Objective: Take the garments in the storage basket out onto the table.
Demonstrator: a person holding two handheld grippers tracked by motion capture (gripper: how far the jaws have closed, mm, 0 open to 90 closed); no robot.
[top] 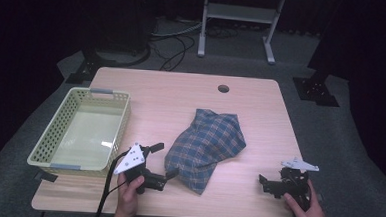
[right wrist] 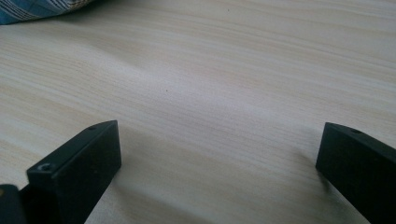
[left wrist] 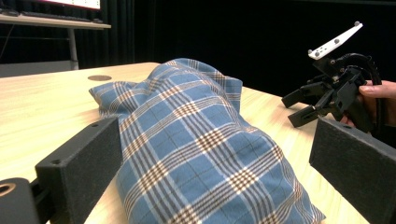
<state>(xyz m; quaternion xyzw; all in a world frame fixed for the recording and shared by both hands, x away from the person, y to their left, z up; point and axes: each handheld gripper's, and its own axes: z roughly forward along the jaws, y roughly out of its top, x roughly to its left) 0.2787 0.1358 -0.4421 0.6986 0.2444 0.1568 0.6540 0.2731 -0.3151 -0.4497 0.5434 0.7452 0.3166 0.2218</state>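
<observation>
A blue plaid cloth [top: 206, 144] lies bunched in a mound near the middle of the wooden table [top: 172, 92]. My left gripper [top: 165, 161] is at the cloth's near left edge, open. In the left gripper view the cloth [left wrist: 201, 140] sits between the wide-apart jaws of the left gripper [left wrist: 215, 144], and I cannot tell whether they touch it. My right gripper [top: 265, 186] is open, low over bare wood to the right of the cloth, with nothing between its jaws. It also appears as the right gripper [right wrist: 219, 135] over bare table, and farther off as the right gripper [left wrist: 303, 105].
An empty pale-green plastic basket [top: 125, 117] stands at the table's left side. A round cable hole [top: 223, 88] is near the far edge. A grey stand [top: 238, 13] and cables are on the floor beyond the table.
</observation>
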